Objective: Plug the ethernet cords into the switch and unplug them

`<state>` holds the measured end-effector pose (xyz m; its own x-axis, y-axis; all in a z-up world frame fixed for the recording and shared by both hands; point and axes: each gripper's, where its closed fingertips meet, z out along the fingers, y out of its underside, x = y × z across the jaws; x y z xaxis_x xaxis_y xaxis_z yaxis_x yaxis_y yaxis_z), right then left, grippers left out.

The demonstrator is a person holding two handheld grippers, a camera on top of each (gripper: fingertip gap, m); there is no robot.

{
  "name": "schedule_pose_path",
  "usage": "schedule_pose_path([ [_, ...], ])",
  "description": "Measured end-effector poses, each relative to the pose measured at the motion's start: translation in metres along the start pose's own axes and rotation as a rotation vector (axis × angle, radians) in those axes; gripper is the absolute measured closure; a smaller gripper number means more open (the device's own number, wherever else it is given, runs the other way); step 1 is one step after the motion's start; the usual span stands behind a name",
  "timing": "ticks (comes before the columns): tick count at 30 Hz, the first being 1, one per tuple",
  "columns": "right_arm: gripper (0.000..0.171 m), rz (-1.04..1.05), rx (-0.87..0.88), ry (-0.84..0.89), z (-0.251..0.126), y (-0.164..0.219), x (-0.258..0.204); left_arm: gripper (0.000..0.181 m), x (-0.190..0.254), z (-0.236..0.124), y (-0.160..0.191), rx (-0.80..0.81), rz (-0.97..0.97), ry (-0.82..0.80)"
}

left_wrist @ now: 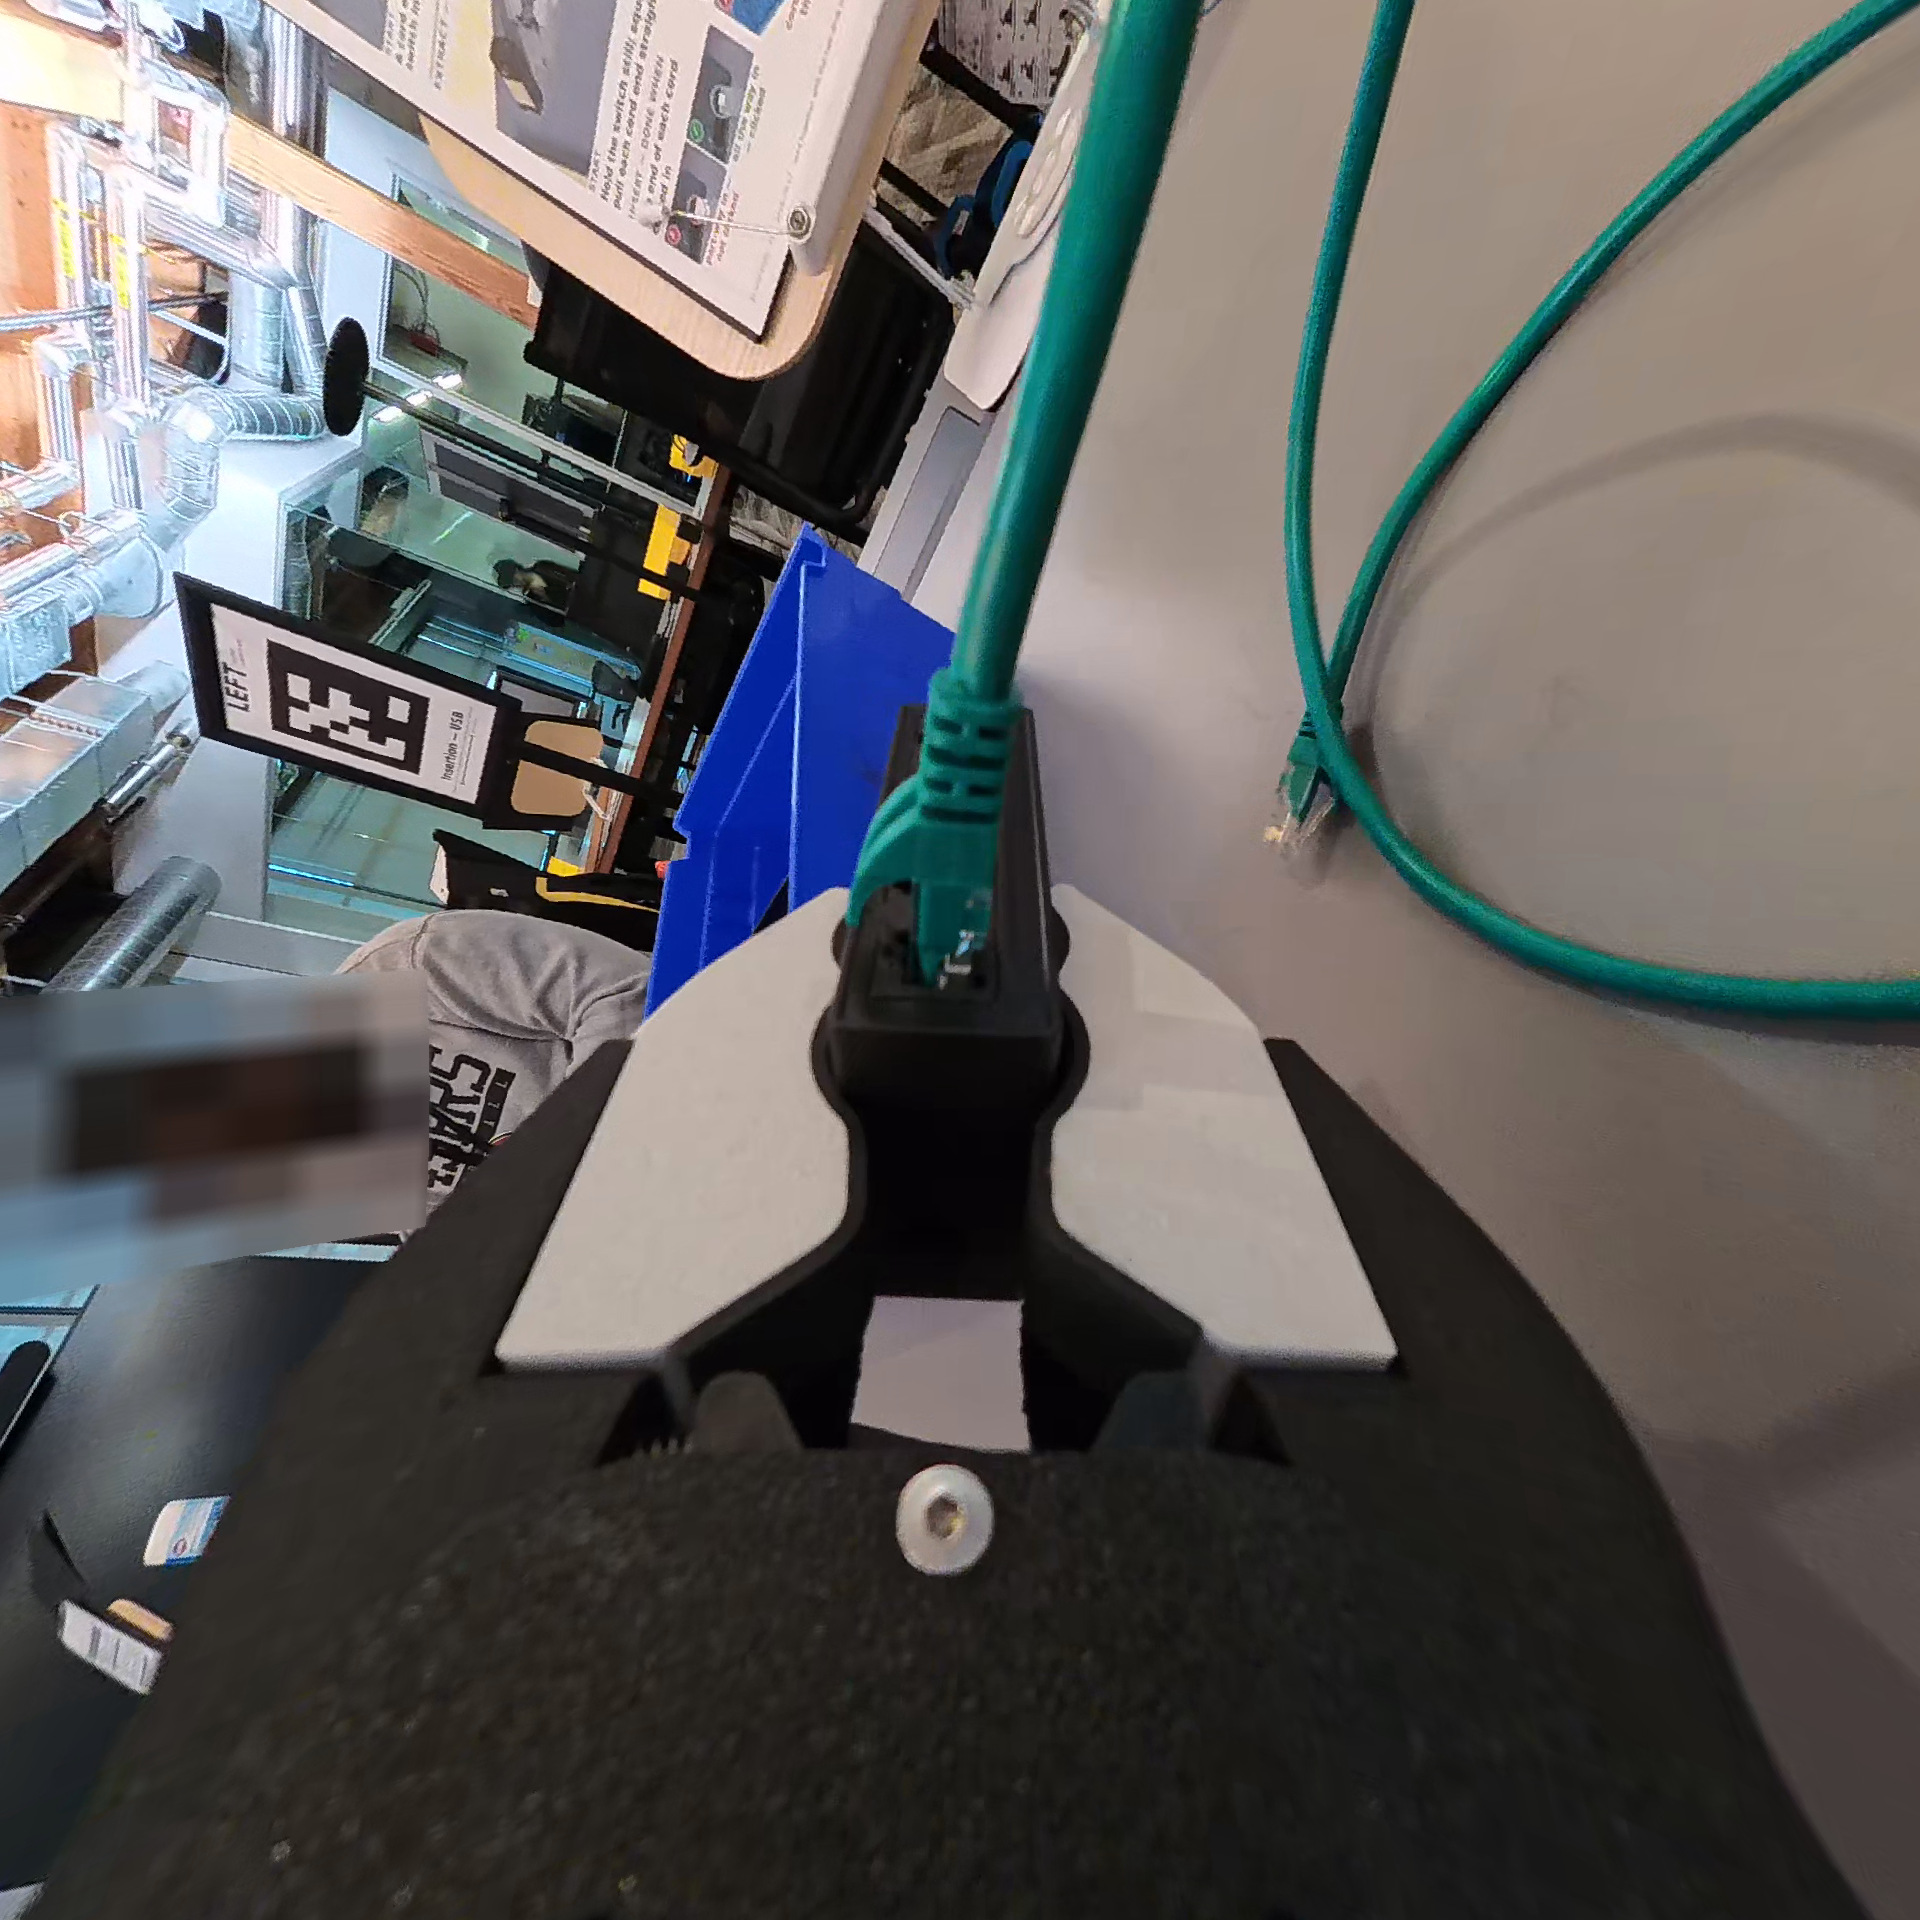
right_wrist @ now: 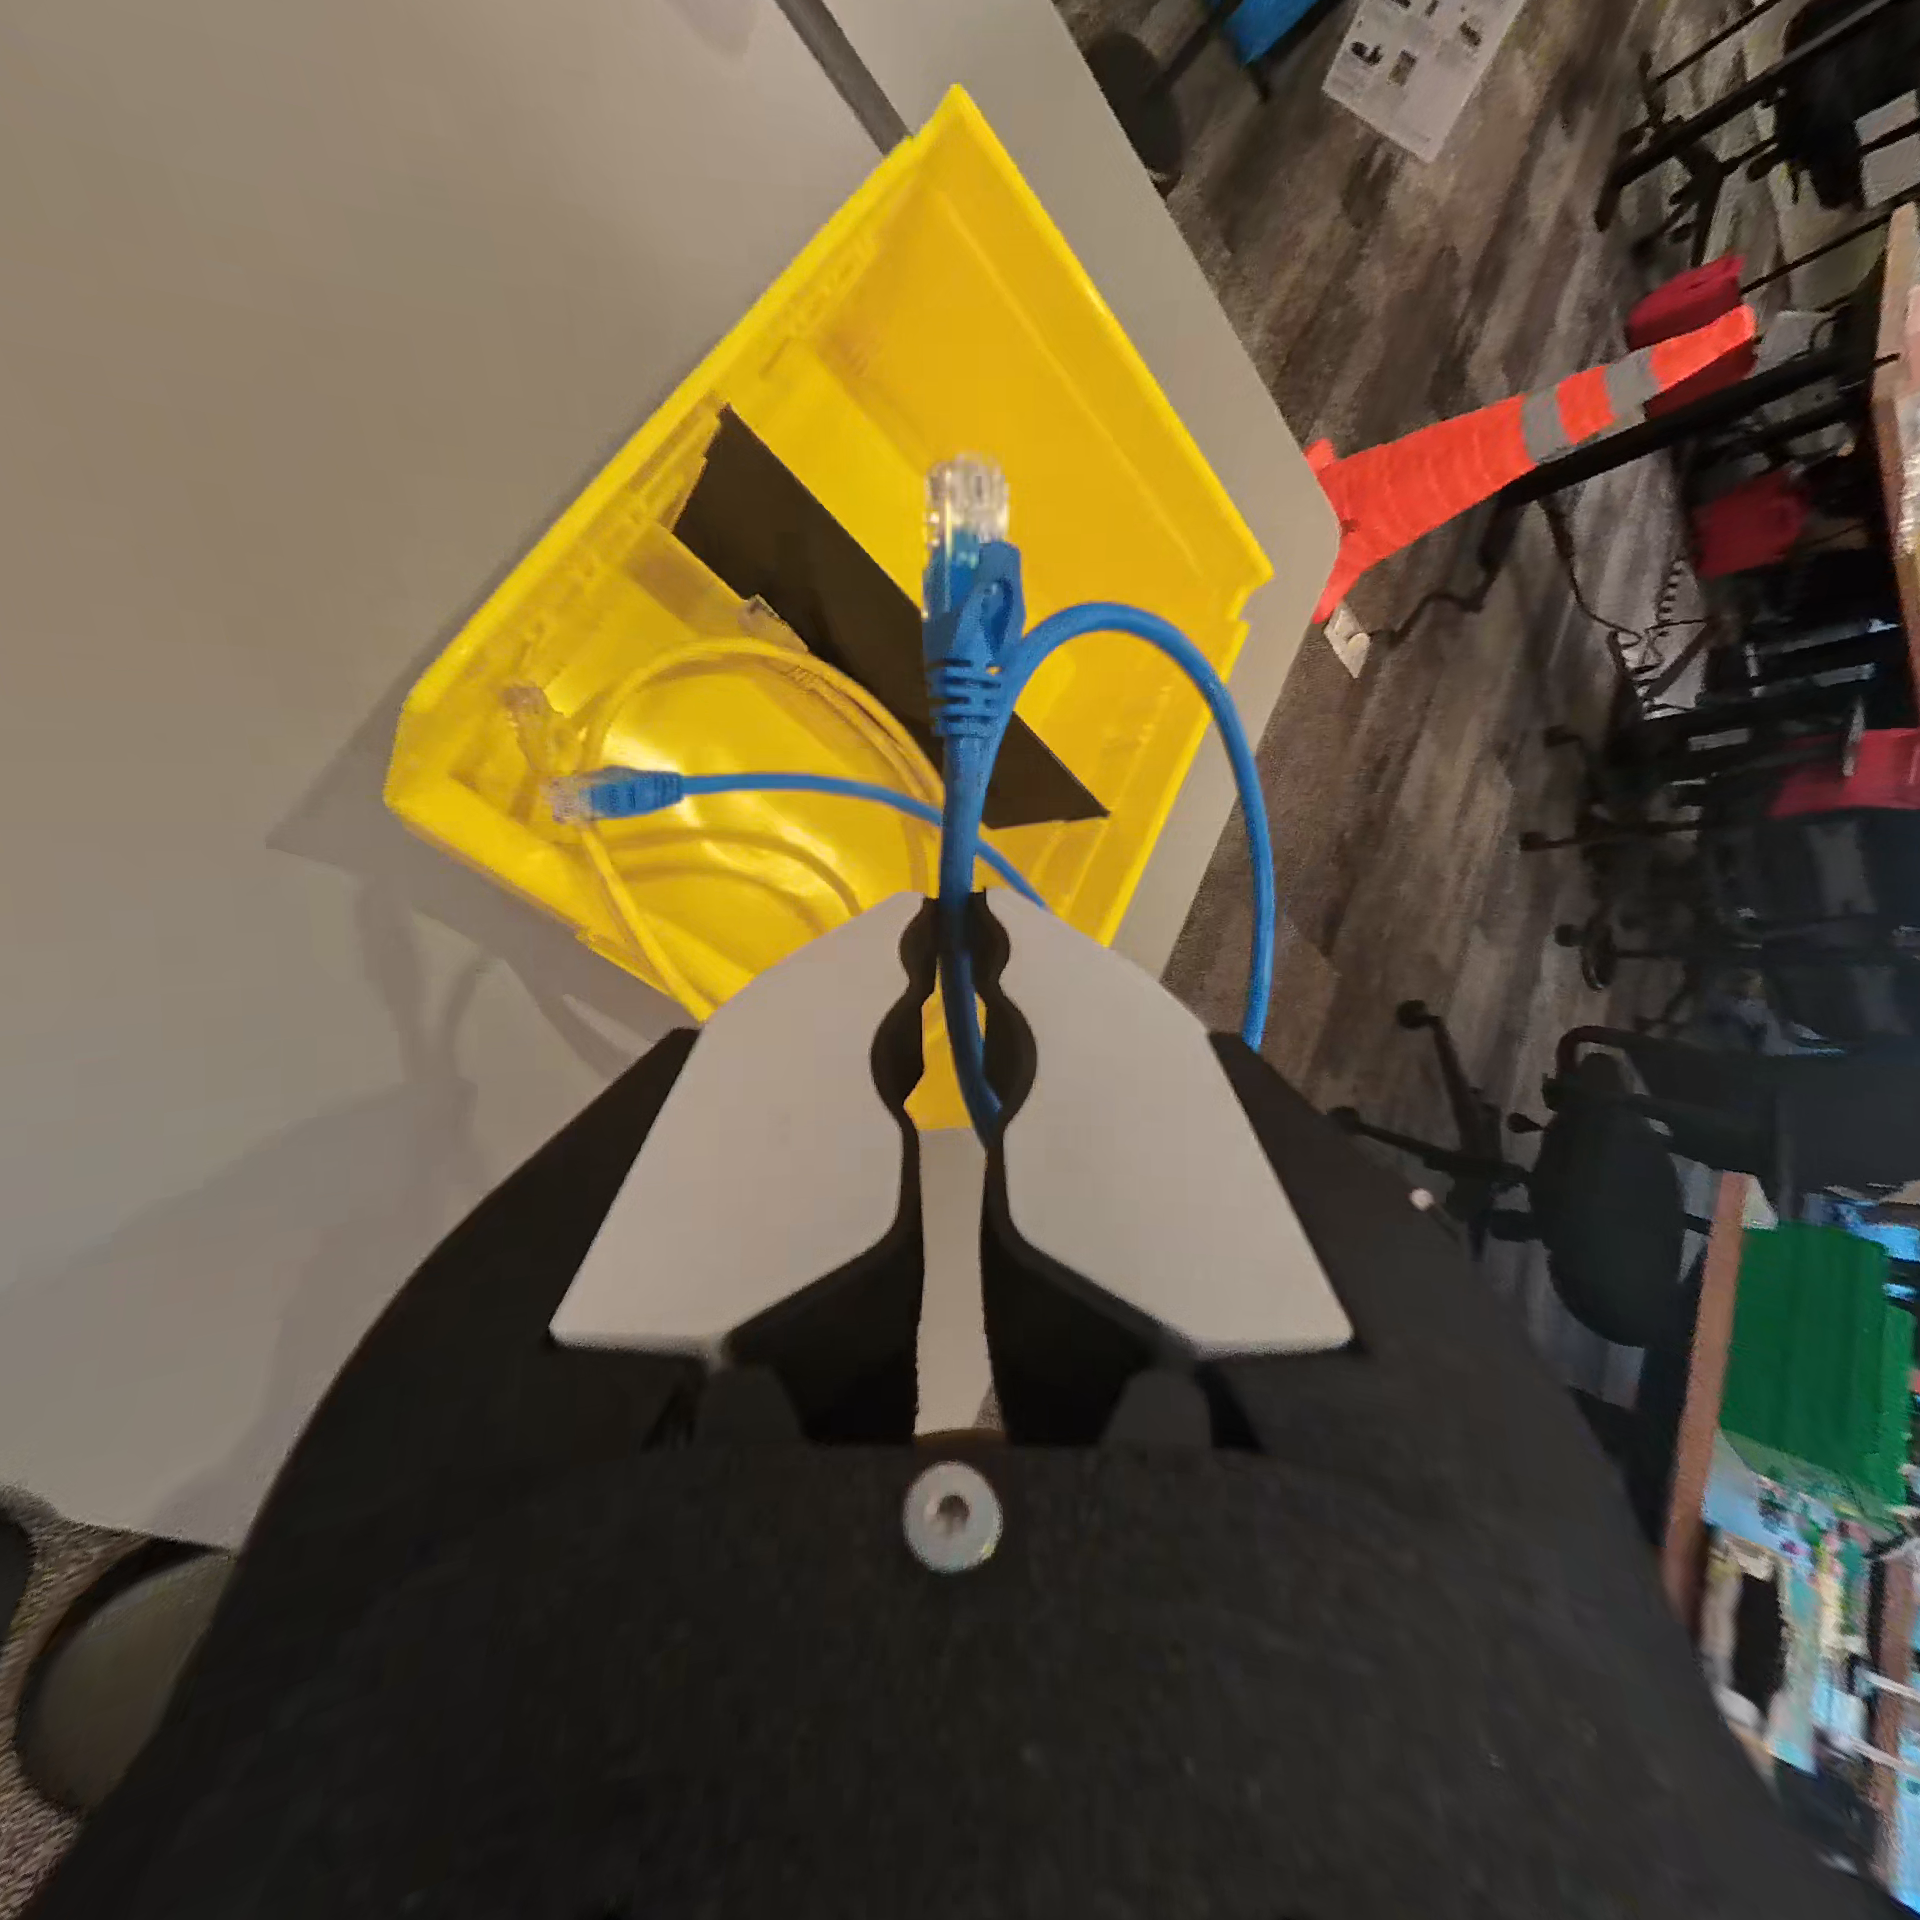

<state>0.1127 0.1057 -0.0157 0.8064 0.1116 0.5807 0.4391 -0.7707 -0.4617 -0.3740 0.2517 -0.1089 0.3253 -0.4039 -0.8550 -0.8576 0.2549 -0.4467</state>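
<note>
In the left wrist view, a marker sign [left_wrist: 348,717] on a black stand is at far left, with a blue bin [left_wrist: 790,769] nearer the middle; the left gripper [left_wrist: 951,971] is clamped on the black switch [left_wrist: 961,997], its pale fingers [left_wrist: 727,1122] pressing each side of the housing; a green ethernet cord [left_wrist: 1049,447] has its plug [left_wrist: 951,821] seated in a port on the switch's upper face and rises out of the top of the frame; to the right, a second green plug [left_wrist: 1304,779] lies loose on the grey table [left_wrist: 1662,1195], beside cable loops of the same colour

In the right wrist view, a yellow bin [right_wrist: 1039,343] sits on the pale table [right_wrist: 312,416], holding a coiled yellow cord [right_wrist: 748,727], a black panel [right_wrist: 810,582], and a loose blue plug [right_wrist: 613,798] at its left; the right gripper [right_wrist: 961,914] is closed on the blue ethernet cord [right_wrist: 961,831] just below its boot, the clear-tipped plug [right_wrist: 968,540] pointing away from the camera over the bin; the cord's slack arcs right and down past the table edge; an orange traffic cone [right_wrist: 1507,436] lies on the floor at right
</note>
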Motion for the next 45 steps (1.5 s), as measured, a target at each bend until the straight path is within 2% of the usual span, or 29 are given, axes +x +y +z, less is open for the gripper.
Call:
schedule_pose_path([
  [3, 0.165, 0.047, 0.047, -0.079, 0.006, -0.001, -0.008, 0.152, 0.003, 0.001, 0.0, 0.002, 0.005, 0.013],
  [8, 0.165, 0.013, 0.005, -0.202, 0.043, 0.002, -0.036, 0.152, 0.008, 0.001, -0.003, 0.007, 0.027, 0.023],
  [10, 0.165, -0.003, -0.046, -0.298, 0.061, 0.005, -0.052, 0.152, 0.008, 0.0, -0.004, 0.009, 0.03, 0.026],
  [14, 0.165, 0.004, -0.252, -0.506, 0.102, 0.02, -0.081, 0.152, 0.013, 0.001, -0.004, 0.007, 0.039, 0.042],
  [19, 0.164, 0.184, -0.465, -0.682, 0.133, 0.023, -0.102, 0.152, 0.014, 0.0, -0.003, 0.004, 0.05, 0.046],
  [26, 0.16, 0.281, -0.516, -0.847, 0.154, 0.027, -0.121, 0.152, 0.016, 0.003, 0.001, -0.004, 0.051, 0.057],
  [30, 0.157, 0.289, -0.432, -0.843, 0.151, 0.022, -0.116, 0.152, 0.017, 0.004, 0.0, 0.0, 0.05, 0.059],
  [33, 0.141, 0.312, -0.334, -0.786, 0.138, 0.013, -0.094, 0.152, 0.018, 0.004, -0.001, 0.001, 0.059, 0.057],
  [37, 0.134, 0.332, -0.115, -0.602, 0.106, -0.011, -0.044, 0.152, 0.02, 0.005, -0.003, 0.007, 0.076, 0.053],
  [39, 0.134, 0.344, 0.08, -0.496, 0.08, -0.036, -0.027, 0.152, 0.021, 0.007, -0.008, 0.017, 0.105, 0.042],
  [41, 0.134, 0.348, 0.313, -0.53, 0.044, -0.068, -0.043, 0.152, 0.021, 0.012, -0.018, 0.031, 0.156, 0.007],
  [45, 0.135, 0.332, 0.587, -0.838, -0.018, -0.114, -0.144, 0.152, 0.016, 0.023, -0.048, 0.084, 0.311, -0.116],
])
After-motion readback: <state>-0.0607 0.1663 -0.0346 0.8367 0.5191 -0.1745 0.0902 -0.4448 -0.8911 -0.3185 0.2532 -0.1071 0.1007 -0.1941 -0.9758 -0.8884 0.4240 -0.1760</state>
